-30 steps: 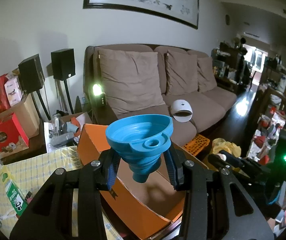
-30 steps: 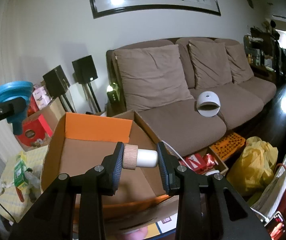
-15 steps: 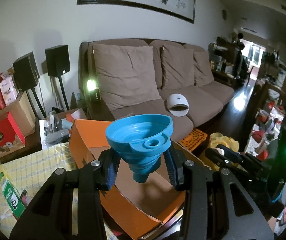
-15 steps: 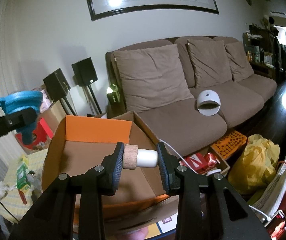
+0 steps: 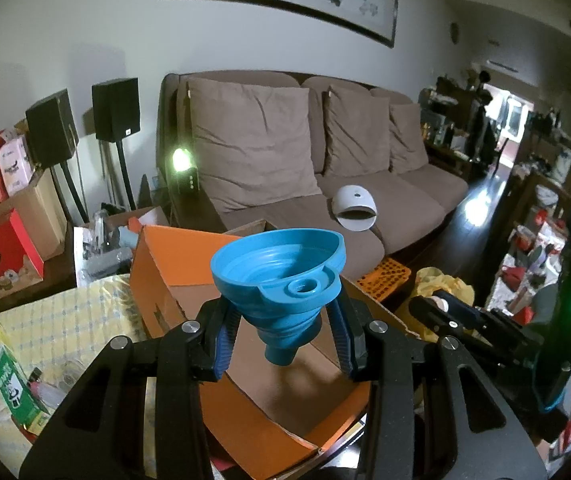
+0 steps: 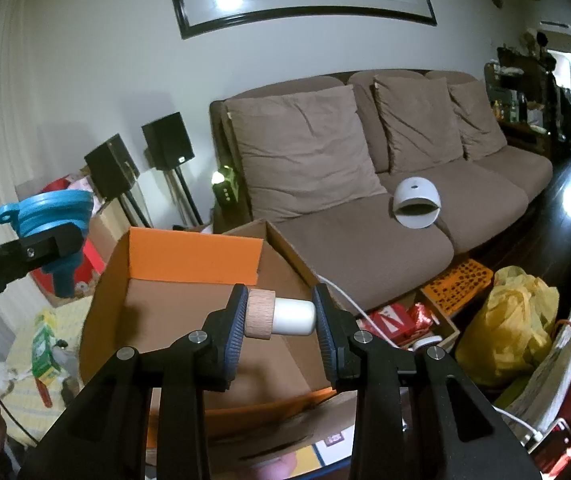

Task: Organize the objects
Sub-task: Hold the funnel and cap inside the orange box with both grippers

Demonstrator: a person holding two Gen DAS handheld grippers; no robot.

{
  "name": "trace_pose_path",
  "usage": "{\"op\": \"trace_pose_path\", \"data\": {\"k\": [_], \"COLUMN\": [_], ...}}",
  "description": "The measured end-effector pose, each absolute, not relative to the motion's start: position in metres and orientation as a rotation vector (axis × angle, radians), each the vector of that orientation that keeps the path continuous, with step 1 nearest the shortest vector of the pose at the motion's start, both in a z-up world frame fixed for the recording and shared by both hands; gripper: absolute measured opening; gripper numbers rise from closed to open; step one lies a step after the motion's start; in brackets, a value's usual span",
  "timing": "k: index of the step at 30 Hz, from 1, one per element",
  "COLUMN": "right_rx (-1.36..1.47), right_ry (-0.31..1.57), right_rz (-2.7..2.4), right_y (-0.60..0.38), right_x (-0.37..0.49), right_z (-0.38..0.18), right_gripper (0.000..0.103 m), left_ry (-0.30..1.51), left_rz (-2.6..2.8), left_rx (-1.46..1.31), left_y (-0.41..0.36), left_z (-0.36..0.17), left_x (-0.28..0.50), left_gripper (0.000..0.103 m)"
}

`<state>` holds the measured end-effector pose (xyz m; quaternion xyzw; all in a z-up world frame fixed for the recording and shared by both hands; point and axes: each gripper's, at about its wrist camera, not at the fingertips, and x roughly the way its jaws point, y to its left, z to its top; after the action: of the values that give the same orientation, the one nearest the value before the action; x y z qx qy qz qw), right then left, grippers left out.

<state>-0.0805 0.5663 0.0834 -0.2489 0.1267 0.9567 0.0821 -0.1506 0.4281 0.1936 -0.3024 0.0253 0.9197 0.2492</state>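
My left gripper (image 5: 282, 336) is shut on a blue collapsible funnel (image 5: 279, 280), held upright above an open orange cardboard box (image 5: 173, 268). In the right wrist view that funnel (image 6: 51, 216) shows at the far left, above the box's left side. My right gripper (image 6: 279, 314) is shut on a white stopper with a wooden cap (image 6: 279, 313), lying crosswise between the pads over the box (image 6: 193, 258). The box's brown inside looks bare where it shows. The right gripper (image 5: 441, 308) also appears at the right of the left wrist view.
A brown sofa (image 6: 365, 200) with a white domed device (image 6: 417, 202) stands behind the box. Two black speakers (image 5: 115, 110) on stands are at the left. A green carton (image 5: 13, 388) lies on a yellow checked cloth (image 5: 65, 320). A yellow bag (image 6: 513, 320) and clutter lie on the floor at the right.
The left wrist view has shifted slightly, so the box and sofa sit a little differently behind the funnel. The right gripper has kept still. Both grips are unchanged.
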Motion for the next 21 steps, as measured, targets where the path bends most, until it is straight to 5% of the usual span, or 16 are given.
{"op": "trace_pose_path", "data": {"k": [21], "right_rx": [-0.771], "right_ry": [0.344], "right_rz": [2.843], "right_y": [0.56], "right_x": [-0.087], "right_z": [0.079], "right_gripper": [0.033], "left_ry": [0.039], "left_rz": [2.485], "left_rx": [-0.87], "left_y": [0.426], "left_z": [0.178], "left_x": [-0.152], "left_gripper": [0.039]}}
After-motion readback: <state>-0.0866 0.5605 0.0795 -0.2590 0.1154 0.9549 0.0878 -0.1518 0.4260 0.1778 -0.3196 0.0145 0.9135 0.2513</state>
